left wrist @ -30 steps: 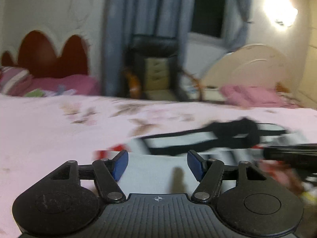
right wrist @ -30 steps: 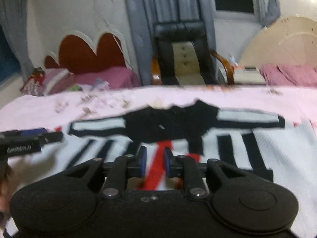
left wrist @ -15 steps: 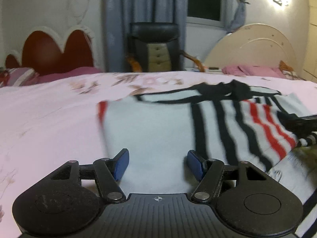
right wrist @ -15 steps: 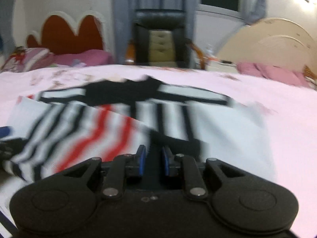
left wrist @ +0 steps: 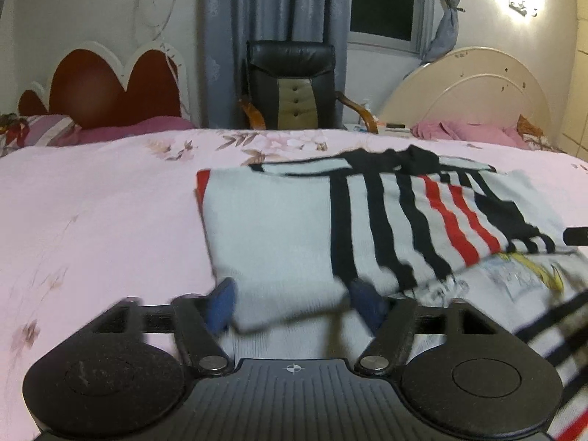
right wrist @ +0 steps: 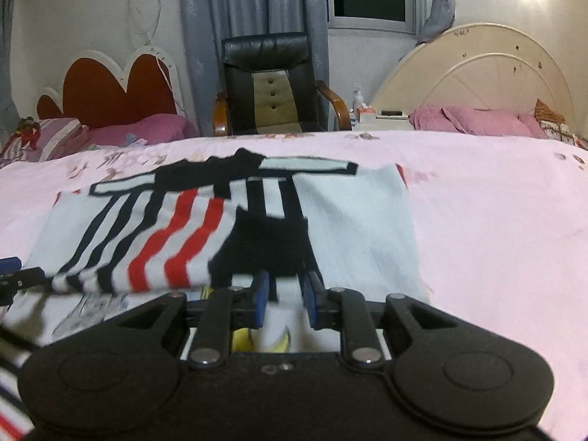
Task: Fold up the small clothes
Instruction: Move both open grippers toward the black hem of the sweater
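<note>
Pink floral bedding (left wrist: 110,213) fills the foreground, and beyond its far edge stand a black chair (left wrist: 292,84) before grey curtains (left wrist: 272,18), a red scalloped headboard (left wrist: 110,84) to the chair's left and a cream arched headboard (left wrist: 474,92) to its right.

On the bedding, in front of the chair, lies a white top (left wrist: 279,235) with black and red stripes, its upper part folded over so that a striped flap covers the lower layer. A yellow printed patch shows on the lower layer under the flap's edge, towards the right in the left wrist view.

The left gripper (left wrist: 294,303) sits at the near edge of the top, on its plain white side. Its jaws are opening and already stand wide; the folded white edge lies between the blue pads (left wrist: 220,308), which do not press on it.

The right gripper (right wrist: 283,299) sits at the near edge of the top (right wrist: 360,228) too, below the black panel of the flap. Its jaws are opening, with only a narrow gap so far; fabric lies in that gap, and the pads (right wrist: 261,299) appear clear of it, though blur makes this uncertain.

The left gripper's tip (right wrist: 18,275) shows at the left border of the right wrist view, beside the flap's striped edge.
</note>
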`<act>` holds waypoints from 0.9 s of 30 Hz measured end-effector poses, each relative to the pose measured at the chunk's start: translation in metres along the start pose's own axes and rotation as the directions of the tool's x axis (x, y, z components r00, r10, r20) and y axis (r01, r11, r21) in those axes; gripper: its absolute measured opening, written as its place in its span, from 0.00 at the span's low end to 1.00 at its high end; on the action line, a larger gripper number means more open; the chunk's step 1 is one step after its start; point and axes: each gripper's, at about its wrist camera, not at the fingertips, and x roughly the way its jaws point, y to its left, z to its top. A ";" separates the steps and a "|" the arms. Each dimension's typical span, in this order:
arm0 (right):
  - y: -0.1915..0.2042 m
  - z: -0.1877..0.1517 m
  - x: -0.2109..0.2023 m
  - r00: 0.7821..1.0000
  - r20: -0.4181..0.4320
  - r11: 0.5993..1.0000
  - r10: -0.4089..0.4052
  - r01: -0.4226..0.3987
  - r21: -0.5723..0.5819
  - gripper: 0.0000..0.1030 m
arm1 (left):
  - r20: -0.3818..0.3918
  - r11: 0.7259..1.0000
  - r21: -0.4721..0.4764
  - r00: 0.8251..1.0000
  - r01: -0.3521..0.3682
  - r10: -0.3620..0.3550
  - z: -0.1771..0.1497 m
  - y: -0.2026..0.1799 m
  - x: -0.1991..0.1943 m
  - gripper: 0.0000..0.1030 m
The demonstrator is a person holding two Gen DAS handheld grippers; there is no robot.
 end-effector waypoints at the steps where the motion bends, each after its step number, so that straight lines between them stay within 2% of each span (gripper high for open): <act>1: -0.002 -0.003 -0.003 1.000 -0.010 1.000 0.001 -0.001 -0.004 0.22 | 0.010 1.000 0.001 1.000 -0.013 0.013 -0.005 -0.001 -0.008 0.94; 4: -0.004 -0.014 -0.012 0.999 -0.038 1.000 0.019 -0.018 0.002 0.25 | 0.005 1.000 0.007 1.000 -0.028 0.028 -0.018 -0.003 -0.026 0.94; 11: -0.008 -0.042 -0.052 0.994 -0.038 0.994 0.100 -0.098 0.041 0.40 | 0.009 0.998 0.016 0.998 -0.066 0.065 -0.040 -0.015 -0.077 0.94; 16: -0.016 -0.063 -0.096 0.990 -0.026 0.990 0.140 -0.139 0.030 0.46 | 0.018 0.997 0.030 0.997 -0.075 0.075 -0.057 -0.035 -0.116 0.94; 20: -0.035 -0.082 -0.135 0.988 -0.022 0.987 0.155 -0.154 0.046 0.58 | 0.011 0.997 0.005 0.997 -0.073 0.073 -0.075 -0.041 -0.150 0.94; 27: -0.080 -0.128 -0.187 0.987 -0.056 0.980 0.153 -0.144 0.134 0.59 | -0.052 0.993 -0.019 0.992 -0.117 0.116 -0.128 -0.038 -0.198 0.94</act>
